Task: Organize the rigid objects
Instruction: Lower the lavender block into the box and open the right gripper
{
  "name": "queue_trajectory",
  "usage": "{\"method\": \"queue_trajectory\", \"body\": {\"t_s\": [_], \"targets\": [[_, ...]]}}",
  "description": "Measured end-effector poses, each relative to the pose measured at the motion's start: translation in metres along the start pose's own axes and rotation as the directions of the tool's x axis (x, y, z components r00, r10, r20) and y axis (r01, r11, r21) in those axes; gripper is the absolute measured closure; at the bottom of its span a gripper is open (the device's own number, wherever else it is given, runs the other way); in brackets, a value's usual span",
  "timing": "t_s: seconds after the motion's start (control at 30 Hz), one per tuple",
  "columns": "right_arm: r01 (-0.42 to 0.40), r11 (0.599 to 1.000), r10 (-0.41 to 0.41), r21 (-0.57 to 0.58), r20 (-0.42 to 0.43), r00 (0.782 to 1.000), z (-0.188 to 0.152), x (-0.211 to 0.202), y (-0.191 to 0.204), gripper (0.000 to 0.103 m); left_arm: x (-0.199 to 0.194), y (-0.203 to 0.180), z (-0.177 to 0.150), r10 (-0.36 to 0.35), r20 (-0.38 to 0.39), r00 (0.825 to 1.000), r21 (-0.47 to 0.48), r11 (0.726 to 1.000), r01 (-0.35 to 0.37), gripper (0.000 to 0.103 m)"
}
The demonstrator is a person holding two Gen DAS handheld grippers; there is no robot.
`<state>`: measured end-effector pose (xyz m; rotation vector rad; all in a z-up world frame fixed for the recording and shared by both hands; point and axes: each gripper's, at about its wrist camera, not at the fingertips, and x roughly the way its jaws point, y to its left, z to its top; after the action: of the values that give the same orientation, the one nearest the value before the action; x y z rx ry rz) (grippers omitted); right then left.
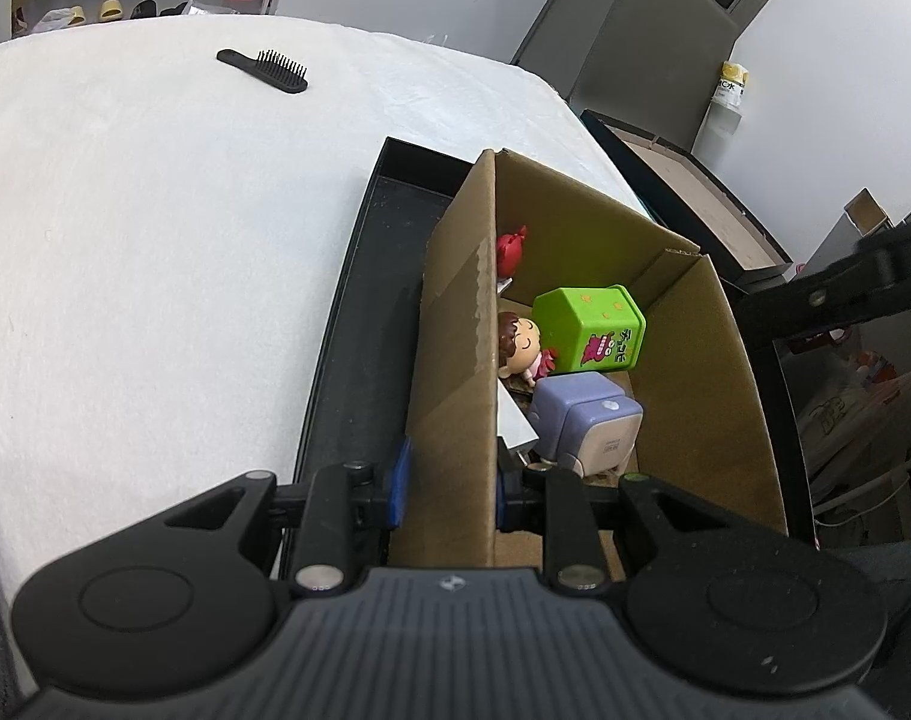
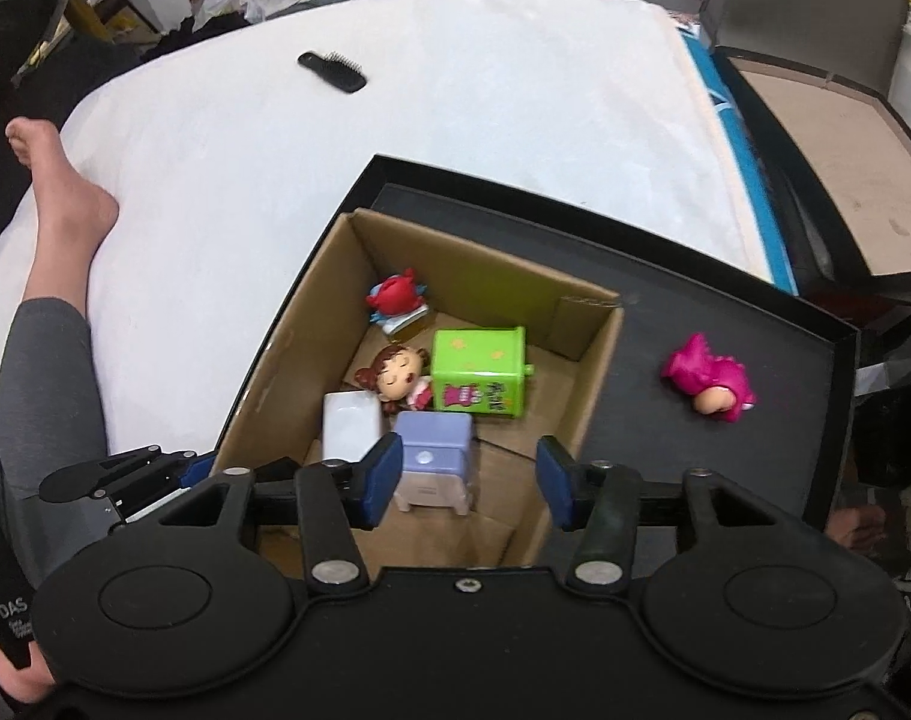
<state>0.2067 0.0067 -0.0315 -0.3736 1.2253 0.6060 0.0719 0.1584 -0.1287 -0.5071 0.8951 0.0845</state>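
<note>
1. My left hand-held gripper (image 1: 449, 495) is clamped on the near left wall of the cardboard box (image 1: 455, 372), one blue pad outside the wall and the other inside.
2. My right hand-held gripper (image 2: 470, 477) hangs above the near end of the box, pointing steeply down. Its jaws have just been opening and now stand apart, holding nothing.
3. The lilac appliance toy (image 2: 434, 462) lies on the box floor below and between those jaws, touched by neither pad. Its long axis runs from the near wall toward the far wall, its pale footed end nearest me.
4. The white block (image 2: 350, 426) lies just left of the lilac toy, along the left wall, its long axis running the same way.
5. The green cube (image 2: 479, 372) sits tipped toward me beyond the lilac toy, near the middle of the box.
6. The doll (image 2: 395, 378) lies on its back just left of the cube, touching it, head toward the left wall.
7. The red toy (image 2: 395, 297) is in the far left corner of the box.
8. The box stands in a black tray (image 2: 725, 312); a pink figure (image 2: 710, 378) lies on the tray floor, right of the box.
9. A black hairbrush (image 2: 332, 71) lies on the white bed (image 2: 455, 120), well beyond the box, handle pointing left.
</note>
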Motion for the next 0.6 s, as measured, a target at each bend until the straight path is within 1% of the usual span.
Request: {"method": "queue_trajectory", "body": {"t_s": [0.13, 0.23, 0.47, 0.6], "targets": [[0.005, 1.0, -0.005, 0.009, 0.031, 1.0, -0.002, -0.012, -0.013, 0.034, 0.0, 0.0, 0.0, 0.0, 0.0, 1.0, 0.0, 1.0, 0.0, 0.08], [0.018, 1.0, -0.02, 0.023, 0.048, 0.999, -0.003, -0.018, -0.024, 0.033, 0.0, 0.0, 0.0, 0.002, 0.0, 1.0, 0.001, 1.0, -0.002, 0.08], [0.045, 0.996, -0.049, 0.072, 0.052, 0.997, -0.006, -0.022, -0.053, 0.032, 0.002, -0.002, 0.0, 0.007, -0.003, 1.0, 0.003, 1.0, -0.007, 0.08], [0.057, 0.994, -0.061, 0.091, 0.049, 0.997, -0.008, -0.02, -0.066, 0.027, 0.002, -0.002, -0.001, 0.007, -0.003, 1.0, 0.003, 1.0, -0.007, 0.08]]}}
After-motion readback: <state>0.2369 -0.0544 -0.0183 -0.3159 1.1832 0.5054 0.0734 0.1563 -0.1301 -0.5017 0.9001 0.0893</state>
